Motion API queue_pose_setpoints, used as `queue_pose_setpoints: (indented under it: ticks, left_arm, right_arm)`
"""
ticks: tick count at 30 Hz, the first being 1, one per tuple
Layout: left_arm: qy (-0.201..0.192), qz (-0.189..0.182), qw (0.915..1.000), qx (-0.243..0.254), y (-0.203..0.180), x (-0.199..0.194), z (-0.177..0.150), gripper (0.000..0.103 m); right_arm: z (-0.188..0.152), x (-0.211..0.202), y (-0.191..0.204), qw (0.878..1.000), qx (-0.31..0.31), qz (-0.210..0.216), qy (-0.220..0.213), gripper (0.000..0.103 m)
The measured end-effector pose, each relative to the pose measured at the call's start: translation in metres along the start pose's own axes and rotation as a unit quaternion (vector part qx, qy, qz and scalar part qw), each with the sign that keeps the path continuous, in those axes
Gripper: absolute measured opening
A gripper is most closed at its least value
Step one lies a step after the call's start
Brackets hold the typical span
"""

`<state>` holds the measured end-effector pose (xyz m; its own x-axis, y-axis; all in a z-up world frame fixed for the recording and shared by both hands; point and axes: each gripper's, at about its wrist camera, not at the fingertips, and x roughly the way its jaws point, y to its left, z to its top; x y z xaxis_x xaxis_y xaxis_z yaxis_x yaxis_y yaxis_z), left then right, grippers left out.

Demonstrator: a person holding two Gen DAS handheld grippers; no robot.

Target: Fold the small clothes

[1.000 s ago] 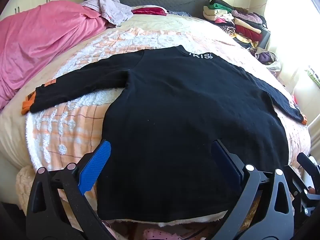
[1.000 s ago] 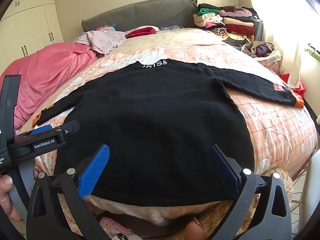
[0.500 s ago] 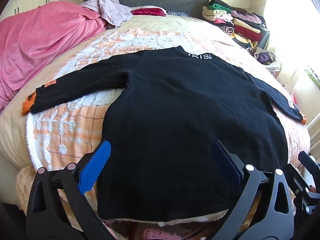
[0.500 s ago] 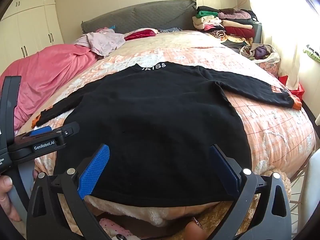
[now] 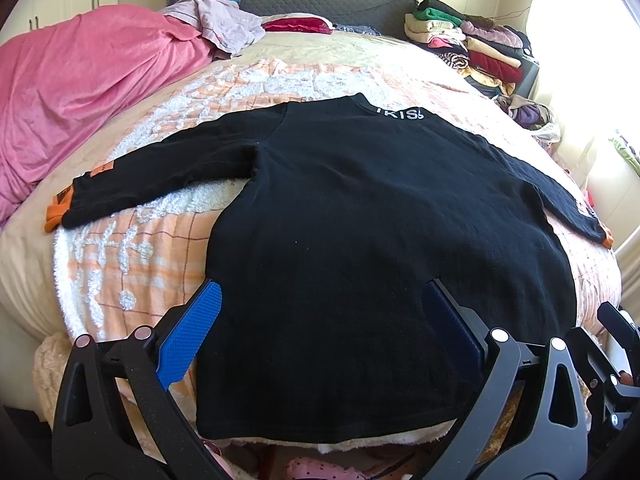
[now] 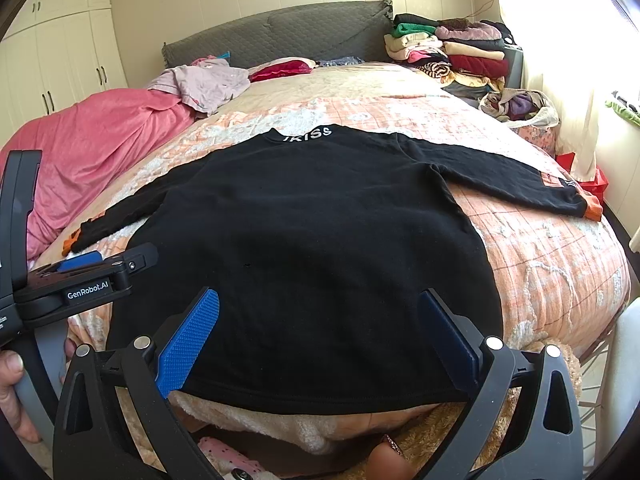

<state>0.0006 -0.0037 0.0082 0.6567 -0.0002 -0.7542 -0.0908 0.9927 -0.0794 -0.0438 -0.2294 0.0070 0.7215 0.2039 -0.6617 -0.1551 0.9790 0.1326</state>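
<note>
Now I see the black long-sleeved knit top (image 5: 360,248) lying flat on the peach and white checked fluffy blanket (image 5: 132,248) on the bed. Its back is up, the collar with white letters (image 5: 398,113) is at the far end, and both sleeves are spread out to the sides. The hem is right below my 2 tools.

My left gripper (image 5: 320,336) hangs over the near part of the top, close to its left edge. Its 2 blue pads (image 5: 190,334) are spread wide apart and hold nothing. My right gripper (image 6: 318,336) hangs over the near right part, and its jaws are spread wide too, with nothing between them.

I think this top is soft, light and floppy. It will bend and sag as soon as I lift it, and it may drag on the fluffy blanket. It will not break, so I can pinch it firmly. A thin pinch may slip, so I want a good bite of cloth.

I would take hold at an edge, not in the flat middle. The left sleeve near its orange cuff (image 5: 54,216) looks like a good place for the left tool, and the right sleeve by its orange cuff (image 6: 592,210) for the right tool. Then each sleeve could be laid over the body.
</note>
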Motion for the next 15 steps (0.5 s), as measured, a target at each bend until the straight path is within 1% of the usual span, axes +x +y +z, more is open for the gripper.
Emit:
queue_pose_setpoints:
  ticks: [15]
  left_arm:
    - [-0.001,0.001,1.0,0.002,0.0005,0.0003,-0.0011,0.095]
  right_arm:
    - [0.0015,-0.0021,-0.0015,1.0,0.001,-0.001,-0.002,0.099]
